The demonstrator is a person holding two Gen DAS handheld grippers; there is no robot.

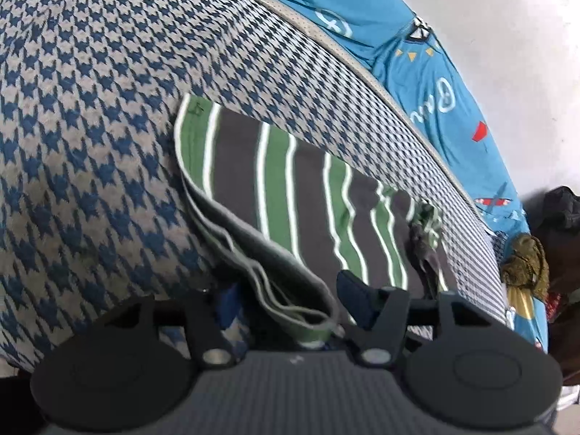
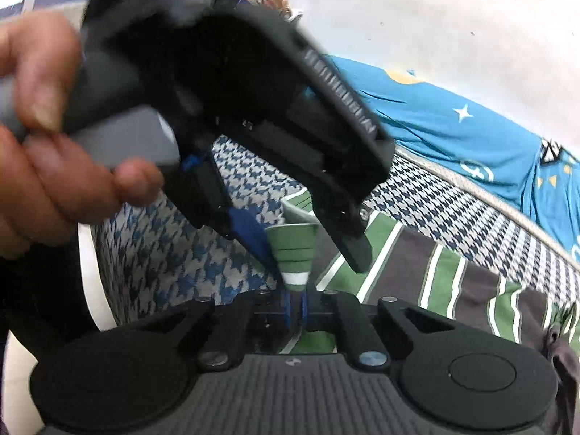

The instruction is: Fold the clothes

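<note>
A folded garment with green, grey and white stripes lies on the houndstooth cover. My left gripper is open; its blue pads stand wide apart on either side of the garment's layered near edge, without pinching it. In the right wrist view the same left gripper comes down from above and straddles a raised green fold. My right gripper is shut on that striped garment corner, just under the left fingers.
A hand holds the left gripper's grey handle. A blue printed sheet runs along the cover's far edge below a white wall. An olive bundle and dark items sit at the far right.
</note>
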